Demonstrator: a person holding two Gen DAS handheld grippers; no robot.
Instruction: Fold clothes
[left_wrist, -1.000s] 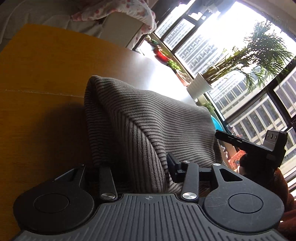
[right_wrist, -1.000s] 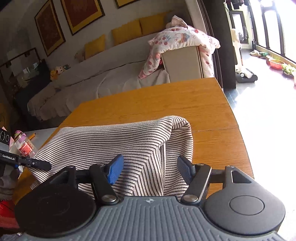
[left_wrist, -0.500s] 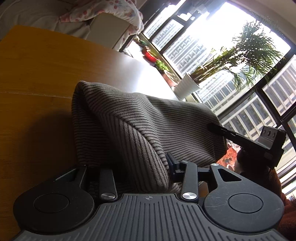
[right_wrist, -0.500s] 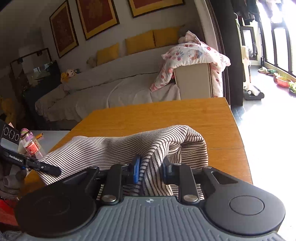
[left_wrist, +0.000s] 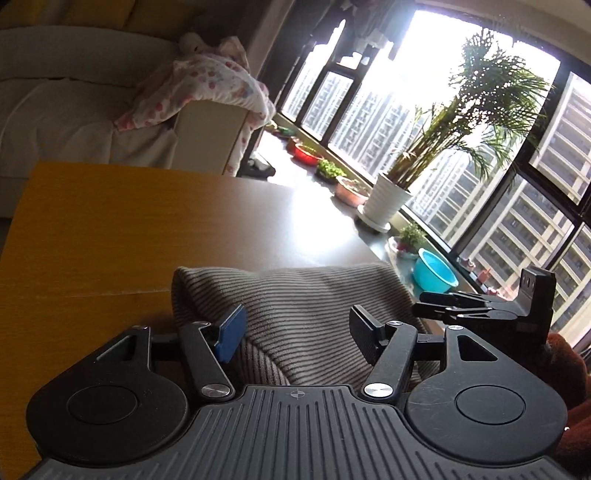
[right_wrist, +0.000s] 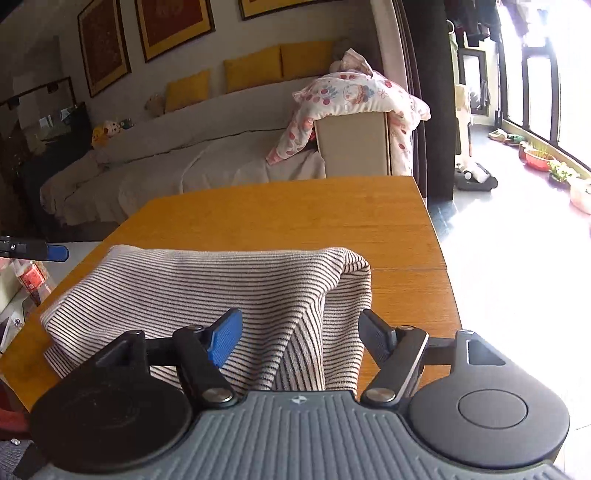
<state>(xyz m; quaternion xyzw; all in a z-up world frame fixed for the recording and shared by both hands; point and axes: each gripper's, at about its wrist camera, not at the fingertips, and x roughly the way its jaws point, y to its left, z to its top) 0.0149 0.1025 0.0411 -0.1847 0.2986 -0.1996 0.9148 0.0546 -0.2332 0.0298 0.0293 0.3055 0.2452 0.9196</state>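
Room: bright living room, a long pale sofa (right_wrist: 166, 162) with yellow cushions behind, tall windows and a potted palm in a white pot (left_wrist: 386, 203) off to the side.
Surface: warm orange wooden table (right_wrist: 280, 214), a seam line running across it.
Garment: and there it is, the beige knit garment with thin dark stripes (right_wrist: 207, 284), lying folded on the near part of the table, bundled up, its near edge hanging towards both cameras.
Long axis: the bundle runs side to side across the table, from the left gripper's end to the right gripper's end.
Left gripper (left_wrist: 295, 332): 2 fingers spread wide, nothing between them; cloth lies straight ahead and just below the tips.
Right gripper (right_wrist: 301, 334): also spread wide and holding nothing; a vertical fold of the cloth sits right in the gap, apparently untouched by either pad.
Nearer hand: a close call. Each gripper sits at its own end of the bundle, and both look equally near.
Key relation: the cloth lies dead ahead of both grippers, so I reckon a short forward reach sets up the next fold.
Writing: none readable on the garment or the grippers; the bottle labels at the left edge of the right view are too small to make out.
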